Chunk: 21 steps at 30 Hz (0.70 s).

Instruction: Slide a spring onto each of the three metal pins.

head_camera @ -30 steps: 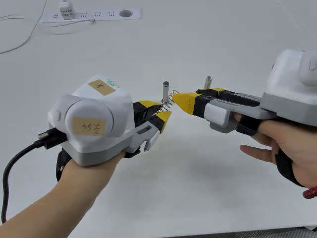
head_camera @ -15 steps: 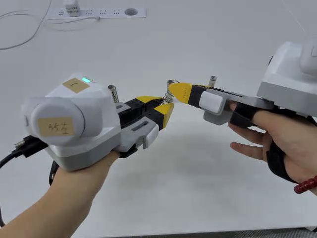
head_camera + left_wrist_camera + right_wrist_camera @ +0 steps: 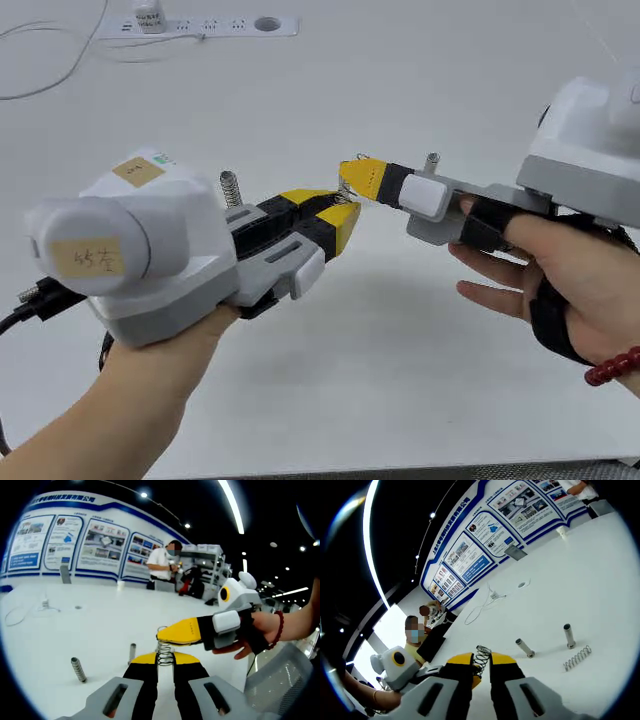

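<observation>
Spring (image 3: pixel 163 649): held off the bench (image 3: pixel 380 340), shared between both tools at their meeting point. The left tool (image 3: pixel 335 213) is pressed on its lower coils. The right tool (image 3: pixel 482 662) has its jaws drawn close on the upper end, with the top coil standing proud of the tips.

Governing relation: the spring's long axis runs from the left tips up to the right tips, steep but leaning off vertical, while the pins stand upright on the bench. In the left gripper view, the nearest bare pin (image 3: pixel 132 653) lies just beyond and to the left of the left tool, lower than the spring. By judgement, the left tool is the nearer of the two. The spring must be squared to vertical and carried over the pin top before it can drop on.

Other items:
- The coiled pin (image 3: pixel 229 187) behind the left tool appears to be already fitted.
- A further pin (image 3: pixel 431 160) stands behind the right tool.
- A loose spring (image 3: pixel 577 658) lies flat on the bench beside the pins.

Change from one second ago: the spring then hung lower, stretched slantwise between separated tips alongside a bare pin. The tips have now closed up, with the right above the left, and the left tool body has swung outward, uncovering the coiled pin.
</observation>
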### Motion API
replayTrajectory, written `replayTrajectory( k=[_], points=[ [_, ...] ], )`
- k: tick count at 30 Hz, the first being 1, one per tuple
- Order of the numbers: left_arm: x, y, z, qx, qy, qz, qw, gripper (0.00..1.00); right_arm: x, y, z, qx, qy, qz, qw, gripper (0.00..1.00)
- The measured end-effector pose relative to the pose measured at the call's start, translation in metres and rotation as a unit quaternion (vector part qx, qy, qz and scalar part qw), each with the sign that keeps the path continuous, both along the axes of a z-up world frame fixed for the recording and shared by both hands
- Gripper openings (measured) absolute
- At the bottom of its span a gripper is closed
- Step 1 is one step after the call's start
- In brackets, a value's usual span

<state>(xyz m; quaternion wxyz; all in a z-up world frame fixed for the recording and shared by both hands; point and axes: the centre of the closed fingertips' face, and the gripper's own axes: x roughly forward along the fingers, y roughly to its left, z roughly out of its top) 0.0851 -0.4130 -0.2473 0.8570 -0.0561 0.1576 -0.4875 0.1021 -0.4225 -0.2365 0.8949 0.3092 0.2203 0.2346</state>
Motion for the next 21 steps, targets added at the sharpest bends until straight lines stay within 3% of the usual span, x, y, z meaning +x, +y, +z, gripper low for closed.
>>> replayTrajectory(
  k=[11, 16, 18, 21],
  points=[
    [0.0, 0.002, -0.001, 0.016, 0.002, -0.003, 0.9999, 0.11, -0.002, 0.009, 0.006, -0.037, -0.036, 0.031, 0.9982, 0.12],
    [0.0, 0.003, 0.0, 0.036, -0.008, -0.004, 0.9993, 0.12, -0.001, 0.012, 0.009, -0.056, -0.054, 0.039, 0.9962, 0.11],
    [0.002, 0.004, -0.001, 0.052, -0.02, -0.005, 0.9984, 0.13, -0.001, 0.013, 0.008, -0.07, -0.059, 0.046, 0.9947, 0.11],
    [0.002, 0.004, -0.001, 0.059, -0.022, -0.007, 0.998, 0.17, -0.001, 0.014, 0.009, -0.077, -0.065, 0.051, 0.9936, 0.11]
  ],
)
